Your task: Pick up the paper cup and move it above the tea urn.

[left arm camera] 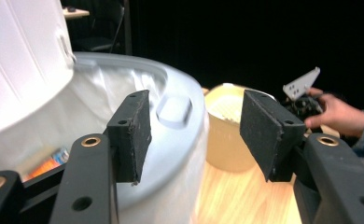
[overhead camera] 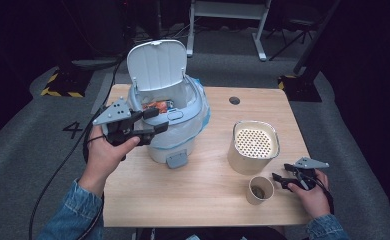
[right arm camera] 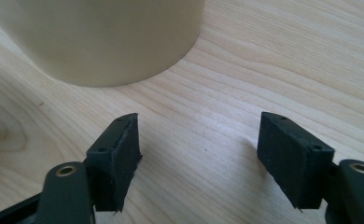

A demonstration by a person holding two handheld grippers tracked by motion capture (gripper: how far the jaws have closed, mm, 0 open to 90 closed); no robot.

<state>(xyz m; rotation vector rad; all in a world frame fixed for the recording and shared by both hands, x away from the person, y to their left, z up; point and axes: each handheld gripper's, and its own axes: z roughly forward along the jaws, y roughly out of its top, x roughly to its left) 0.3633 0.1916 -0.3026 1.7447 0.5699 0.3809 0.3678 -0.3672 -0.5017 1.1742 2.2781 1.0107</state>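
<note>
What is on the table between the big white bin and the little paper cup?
Bare wood. In the high view, nothing lies on the table between the bin and the paper cup; the tall beige container stands off to the side, behind the cup.

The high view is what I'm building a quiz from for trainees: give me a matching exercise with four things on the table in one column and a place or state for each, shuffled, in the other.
Things:
1. white bin
2. tall beige container
3. paper cup
4. left gripper

Places or states:
A. beside the right gripper, near the table's front edge
B. lid raised, rubbish inside
C. jaws apart at the bin's rim, nothing between them
D. top full of small holes

Pairs: 1-B, 2-D, 3-A, 4-C
</note>
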